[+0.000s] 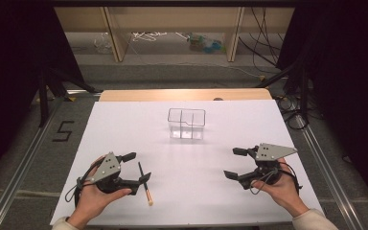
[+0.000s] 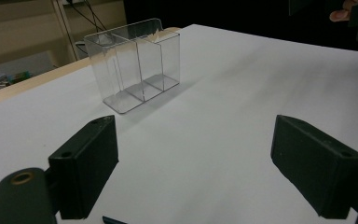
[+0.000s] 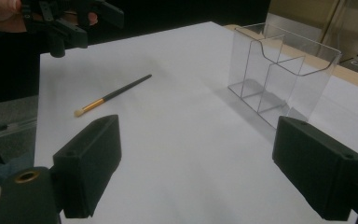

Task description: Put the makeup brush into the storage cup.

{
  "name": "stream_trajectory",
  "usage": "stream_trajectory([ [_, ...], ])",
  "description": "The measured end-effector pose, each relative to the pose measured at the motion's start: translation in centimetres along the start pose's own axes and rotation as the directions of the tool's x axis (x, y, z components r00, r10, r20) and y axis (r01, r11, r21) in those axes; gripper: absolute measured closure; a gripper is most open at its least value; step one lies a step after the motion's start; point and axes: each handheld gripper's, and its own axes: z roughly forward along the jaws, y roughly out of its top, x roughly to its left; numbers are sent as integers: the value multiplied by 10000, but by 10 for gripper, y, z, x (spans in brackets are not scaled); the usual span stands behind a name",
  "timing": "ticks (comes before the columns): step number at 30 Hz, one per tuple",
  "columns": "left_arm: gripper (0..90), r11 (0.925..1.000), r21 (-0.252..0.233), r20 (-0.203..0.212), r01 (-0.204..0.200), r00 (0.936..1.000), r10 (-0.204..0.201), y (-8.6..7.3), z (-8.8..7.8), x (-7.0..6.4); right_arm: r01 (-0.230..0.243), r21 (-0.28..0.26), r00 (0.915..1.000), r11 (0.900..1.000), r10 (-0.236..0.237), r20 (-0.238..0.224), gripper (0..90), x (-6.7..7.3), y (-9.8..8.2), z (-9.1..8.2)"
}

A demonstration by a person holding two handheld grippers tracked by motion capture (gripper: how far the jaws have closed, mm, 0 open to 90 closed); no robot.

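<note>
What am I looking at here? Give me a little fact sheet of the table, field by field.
surface: white table top
brush: small makeup brush with a dark handle and pale tip, lying flat near the left hand-held gripper
container: clear organizer with compartments, upright, at the far middle, nothing visible inside
left hand-held gripper: jaws open, nothing between them, beside the brush
right hand-held gripper: jaws open, holding nothing, over bare table
progress: brush not yet picked up
</note>
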Motion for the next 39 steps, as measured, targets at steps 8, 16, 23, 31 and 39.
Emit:
stream_trajectory([
  [8, 141, 9988, 239, 211, -437, 9988, 432, 7, 1, 1, -11, 45, 10000, 10000, 11, 87, 159, 0, 0, 0],
  [16, 155, 9374, 2258, 1806, -2652, 9570, 2272, 24, 13, 12, -136, 132, 9999, 9998, 134, 100, 159, -1, 0, 1],
  [23, 172, 8376, 3564, 3335, -4141, 8938, 3000, 27, 29, 17, -66, 214, 10000, 9998, 64, 69, 160, -1, 0, 3],
  [31, 208, 6701, 4236, 5112, -6095, 7716, 3787, 22, 48, 17, -128, 103, 9997, 9999, 126, 210, 161, -1, -2, 7],
  [39, 234, 5596, 4740, 6098, -6798, 7119, 3484, 14, 64, 23, -156, 363, 9997, 9992, 149, 192, 161, -2, -2, 5],
])
